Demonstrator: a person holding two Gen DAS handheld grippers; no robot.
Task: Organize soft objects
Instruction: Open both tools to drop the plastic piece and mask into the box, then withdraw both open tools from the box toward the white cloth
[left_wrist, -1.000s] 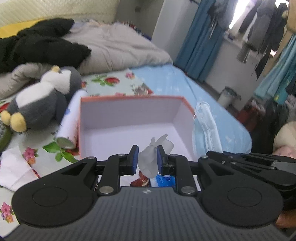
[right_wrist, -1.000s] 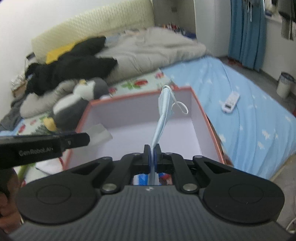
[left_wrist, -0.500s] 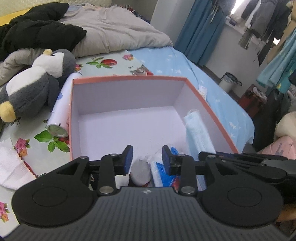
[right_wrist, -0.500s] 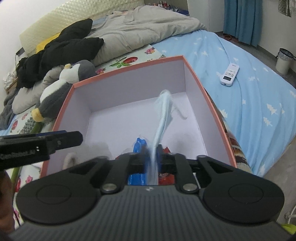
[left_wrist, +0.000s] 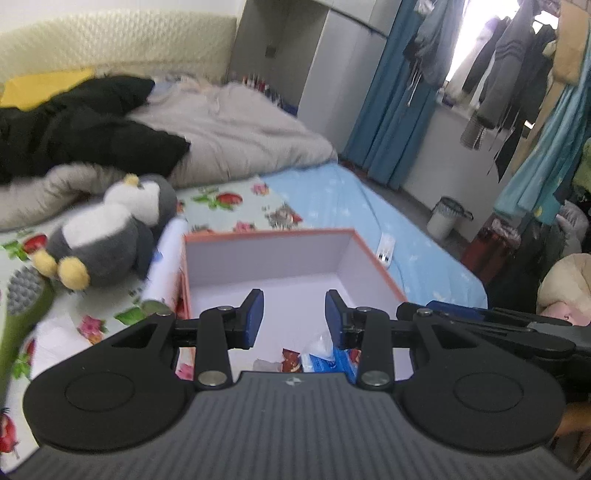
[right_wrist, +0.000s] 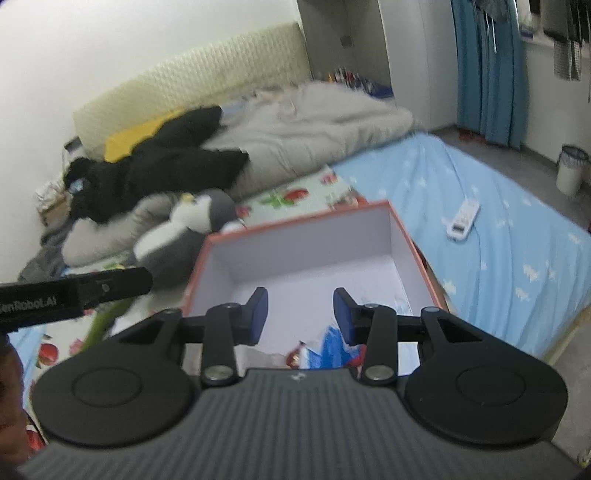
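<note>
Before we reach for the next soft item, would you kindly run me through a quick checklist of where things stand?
1. Left tongs empty, pads apart: ok.
2. Right tongs empty, jaws opening, nothing between them: ok.
3. Box open, room on its floor: ok.
4. Blue packet lying inside the box: ok.
5. Penguin plush outside the box on the floral sheet, unobstructed from above: ok.
6. Face mask settled fully inside the box: cannot tell; the right tongs hide that corner.
</note>
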